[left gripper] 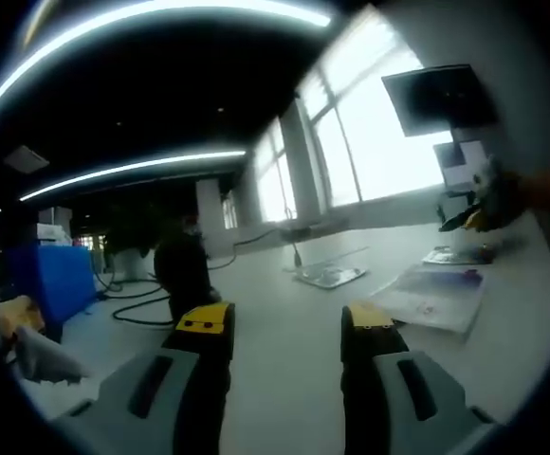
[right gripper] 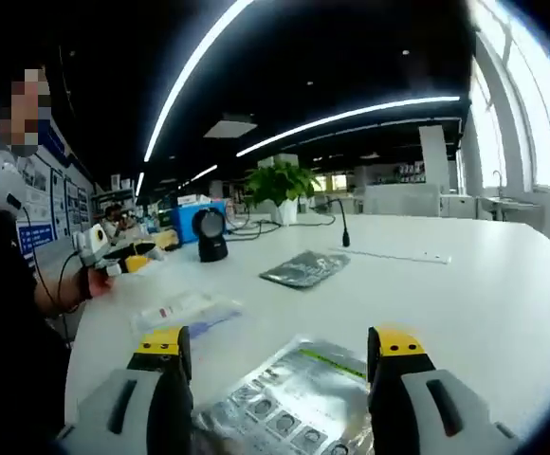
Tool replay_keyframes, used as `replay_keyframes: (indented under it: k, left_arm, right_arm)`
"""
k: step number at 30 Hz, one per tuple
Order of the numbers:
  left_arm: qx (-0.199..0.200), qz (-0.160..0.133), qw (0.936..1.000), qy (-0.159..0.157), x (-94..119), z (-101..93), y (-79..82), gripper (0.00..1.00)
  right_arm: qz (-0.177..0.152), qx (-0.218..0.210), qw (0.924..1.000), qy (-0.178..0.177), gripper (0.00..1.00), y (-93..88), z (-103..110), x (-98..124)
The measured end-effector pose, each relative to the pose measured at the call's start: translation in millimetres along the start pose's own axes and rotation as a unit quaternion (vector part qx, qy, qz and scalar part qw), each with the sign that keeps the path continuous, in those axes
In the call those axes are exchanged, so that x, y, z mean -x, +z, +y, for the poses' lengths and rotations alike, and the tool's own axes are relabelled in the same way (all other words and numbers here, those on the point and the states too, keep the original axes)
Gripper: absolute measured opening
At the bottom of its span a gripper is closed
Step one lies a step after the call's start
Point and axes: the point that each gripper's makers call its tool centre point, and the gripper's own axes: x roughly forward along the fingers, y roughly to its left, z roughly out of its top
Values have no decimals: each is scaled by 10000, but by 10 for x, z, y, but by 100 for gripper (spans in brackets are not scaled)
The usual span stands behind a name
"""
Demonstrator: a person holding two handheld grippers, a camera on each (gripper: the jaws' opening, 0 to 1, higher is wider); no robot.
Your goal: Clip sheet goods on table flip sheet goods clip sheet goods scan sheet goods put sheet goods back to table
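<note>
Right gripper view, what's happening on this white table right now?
A person is working at a white table with a handheld gripper in each hand. The right gripper is open, jaws either side of a silvery blister-pack sheet lying flat, not yet clipped. The left gripper is open and empty over bare tabletop. Farther back lie a clear packet, a grey foil pouch and a black scanner.
</note>
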Motion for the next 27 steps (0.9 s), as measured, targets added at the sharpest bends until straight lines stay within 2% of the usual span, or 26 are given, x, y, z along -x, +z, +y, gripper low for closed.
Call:
replay_keyframes:
  k: [1, 5, 7, 12, 14, 18, 19, 21, 23, 27]
  left_arm:
    - [-4, 2, 10000, 1, 0, 1, -1, 37]
    - [-20, 29, 10000, -1, -3, 2, -13, 37]
    - [-17, 11, 10000, -7, 0, 0, -6, 37]
    - [48, -17, 10000, 17, 9, 24, -1, 37]
    - [53, -12, 10000, 7, 13, 19, -5, 37]
    - [-20, -12, 10000, -56, 11, -18, -3, 37]
    - [8, -50, 10000, -17, 14, 2, 10, 37]
    - [90, -49, 9999, -9, 11, 22, 4, 37]
    - [104, -39, 9999, 14, 8, 28, -2, 37]
    - [74, -17, 10000, 50, 13, 25, -3, 37]
  right_arm:
    - [-41, 27, 10000, -27, 67, 22, -48, -4]
    - [194, 183, 9996, -43, 58, -50, -57, -83]
    - [327, 392, 9987, -24, 58, -94, -20, -134]
    - [378, 197, 9990, 121, 57, -75, 130, -255]
    - [470, 242, 9985, 155, 57, -78, 132, -287]
    - [570, 350, 9977, 117, 55, -63, 287, -267]
    - [577, 588, 9966, 77, 55, -52, 291, -244]
    - [541, 494, 9973, 93, 54, -47, 297, -199]
    - [224, 140, 9996, 120, 54, 35, 341, -196]
    - [180, 184, 9995, 168, 55, -2, 383, -167]
